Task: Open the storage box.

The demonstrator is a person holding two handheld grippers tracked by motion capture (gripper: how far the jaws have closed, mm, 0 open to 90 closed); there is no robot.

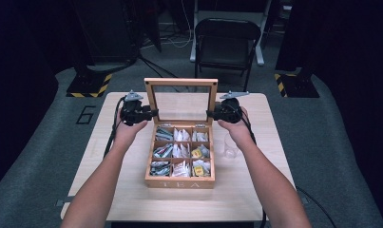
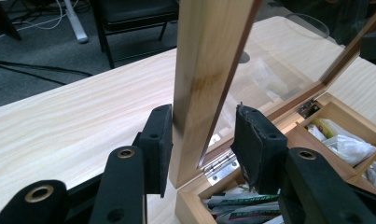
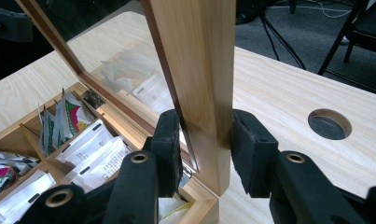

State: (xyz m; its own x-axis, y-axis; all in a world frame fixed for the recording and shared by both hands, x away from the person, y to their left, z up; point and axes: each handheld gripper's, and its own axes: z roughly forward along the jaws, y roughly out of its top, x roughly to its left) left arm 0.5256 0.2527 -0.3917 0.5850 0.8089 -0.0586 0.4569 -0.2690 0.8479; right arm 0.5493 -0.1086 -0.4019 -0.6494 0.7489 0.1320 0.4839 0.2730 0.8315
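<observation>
Wooden tea box [image 1: 180, 179] sits in the middle of the counter [image 1: 132, 199], its glass lid [image 1: 181, 83] standing upright at the far side. The left hand-held gripper [image 2: 202, 140] has its jaws around the left bar of the lid frame, but the right pad stands off the wood, so this grip looks released. The right hand-held gripper [image 3: 205, 147] clamps the right bar between both pads. I judge that the lid can twist or drop forward onto the tea bags [image 1: 182, 152] if one side alone carries it. The clear cup [image 1: 230, 145] just right of the box could be knocked.
</observation>
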